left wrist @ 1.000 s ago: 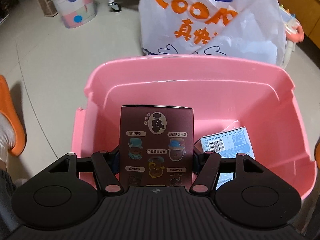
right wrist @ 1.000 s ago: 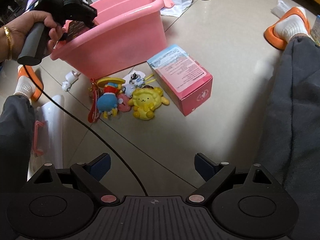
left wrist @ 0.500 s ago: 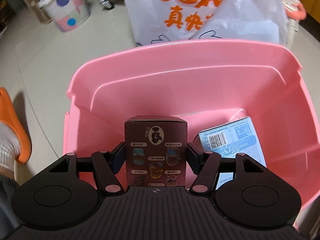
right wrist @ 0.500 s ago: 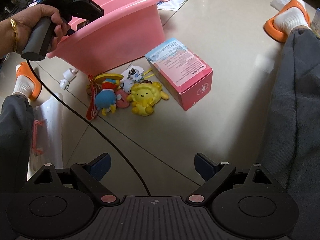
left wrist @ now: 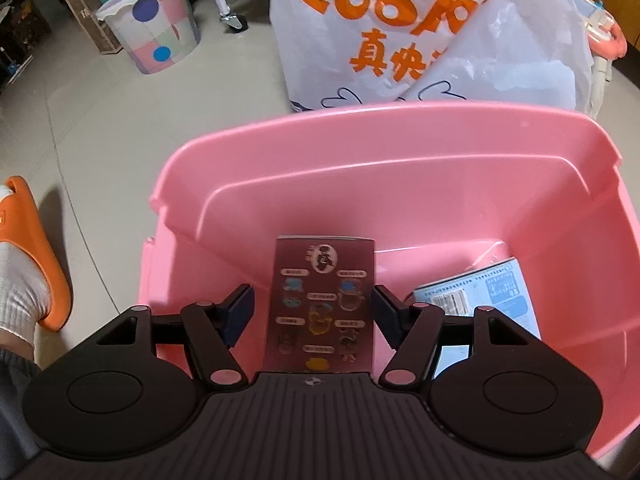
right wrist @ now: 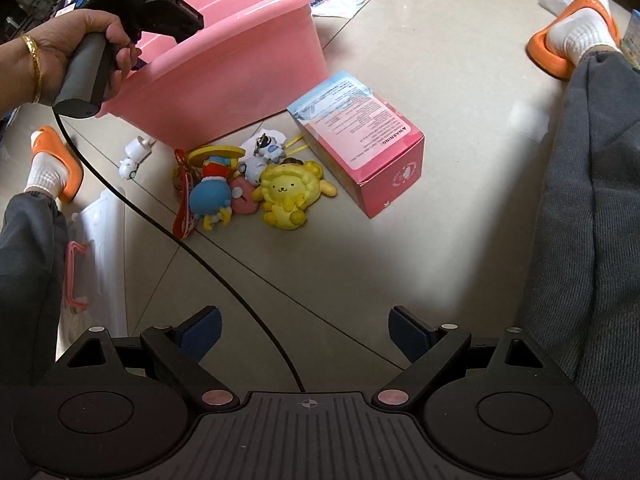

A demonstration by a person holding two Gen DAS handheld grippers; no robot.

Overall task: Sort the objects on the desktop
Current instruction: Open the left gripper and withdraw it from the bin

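Observation:
A maroon box (left wrist: 324, 304) with cartoon figures stands on end inside the pink tub (left wrist: 360, 152), slightly blurred. My left gripper (left wrist: 312, 312) straddles it with the jaws apart; a gap shows beside the left pad and the right pad sits just off the box's edge. A light blue box (left wrist: 492, 300) lies in the tub to the right. My right gripper (right wrist: 306, 330) hovers open over bare floor tiles, nothing between its fingers. Ahead of it lie a pink box (right wrist: 360, 140), a yellow plush (right wrist: 290, 196), a blue figure (right wrist: 210, 196) and other small toys beside the tub (right wrist: 240, 72).
A white shopping bag (left wrist: 420, 28) and a patterned bin (left wrist: 156, 28) stand behind the tub. A person's feet in orange slippers (left wrist: 36, 252) and grey-trousered legs (right wrist: 592, 200) flank the floor. A black cable (right wrist: 200, 248) crosses it, and a white lid (right wrist: 96, 248) lies at the left.
The maroox box has slipped down out of the left pads into the tub and now looks smaller and lower. The left gripper tilted a little. The right gripper kept still.

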